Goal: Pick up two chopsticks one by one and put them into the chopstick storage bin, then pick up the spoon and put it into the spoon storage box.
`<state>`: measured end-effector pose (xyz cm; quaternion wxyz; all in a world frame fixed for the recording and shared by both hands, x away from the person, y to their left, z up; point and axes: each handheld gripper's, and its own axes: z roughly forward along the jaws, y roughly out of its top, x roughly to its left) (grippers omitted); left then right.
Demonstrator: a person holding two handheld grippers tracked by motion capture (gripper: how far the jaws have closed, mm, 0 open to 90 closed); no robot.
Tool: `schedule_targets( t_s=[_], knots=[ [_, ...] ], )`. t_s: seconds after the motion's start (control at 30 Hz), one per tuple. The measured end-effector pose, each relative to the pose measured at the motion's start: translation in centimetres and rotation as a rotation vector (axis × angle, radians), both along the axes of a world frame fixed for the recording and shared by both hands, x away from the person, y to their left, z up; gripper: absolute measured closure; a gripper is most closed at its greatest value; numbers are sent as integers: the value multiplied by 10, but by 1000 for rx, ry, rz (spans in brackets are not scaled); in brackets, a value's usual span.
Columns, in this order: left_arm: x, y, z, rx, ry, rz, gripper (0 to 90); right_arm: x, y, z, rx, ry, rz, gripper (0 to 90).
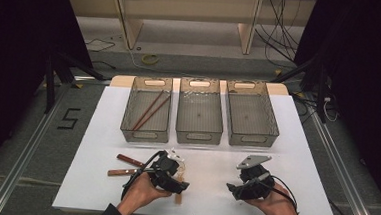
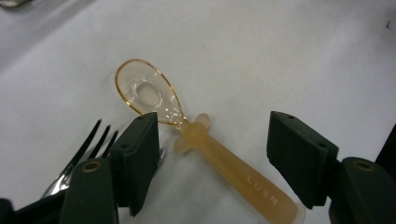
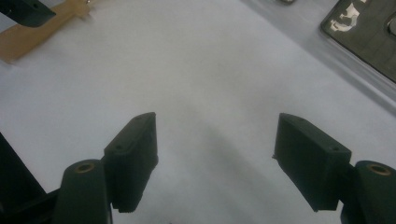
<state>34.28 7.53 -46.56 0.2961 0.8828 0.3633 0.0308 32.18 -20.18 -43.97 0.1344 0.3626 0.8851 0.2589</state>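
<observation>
The left gripper (image 2: 212,158) straddles the amber spoon (image 2: 215,158) with its 2 jaws apart, handle running lengthwise between them, while the right gripper (image 3: 215,161) hangs open, farther off.

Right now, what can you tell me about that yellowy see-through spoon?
The spoon looks like soft, amber plastic. It has a clear oval bowl with a golden rim, a small cross-shaped collar and a thick, cloudy handle printed with pale letters. It lies flat on the white table, between the open jaws of the left tool, which do not press on it. A metal fork lies beside it.
</observation>
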Motion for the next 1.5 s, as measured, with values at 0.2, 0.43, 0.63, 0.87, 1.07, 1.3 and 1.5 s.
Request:
schedule_targets(
  t_s=[0.2, 0.43, 0.63, 0.87, 1.07, 1.3, 1.5],
  knots=[
    [-3, -1, -3, 11, 16, -2, 351, 0, 0, 0, -3, 1, -1, 308],
    [-4, -2, -6, 36, 27, -8, 362, 0, 0, -1, -3, 2, -2, 308],
    [-6, -5, -10, 62, 28, -20, 369, 0, 0, -1, -4, 3, -1, 307],
    [-8, -6, -10, 87, 15, -31, 375, 0, -1, -1, -1, 4, -3, 307],
    [-9, -6, -10, 92, 17, -26, 377, 1, -1, -2, -3, 6, 0, 307],
    [-10, -6, -9, 116, 28, -31, 385, 0, 0, -3, -12, 10, 3, 308],
    [-10, -7, -9, 126, 13, -42, 391, 0, 1, -4, -19, 13, 4, 308]
  ],
)
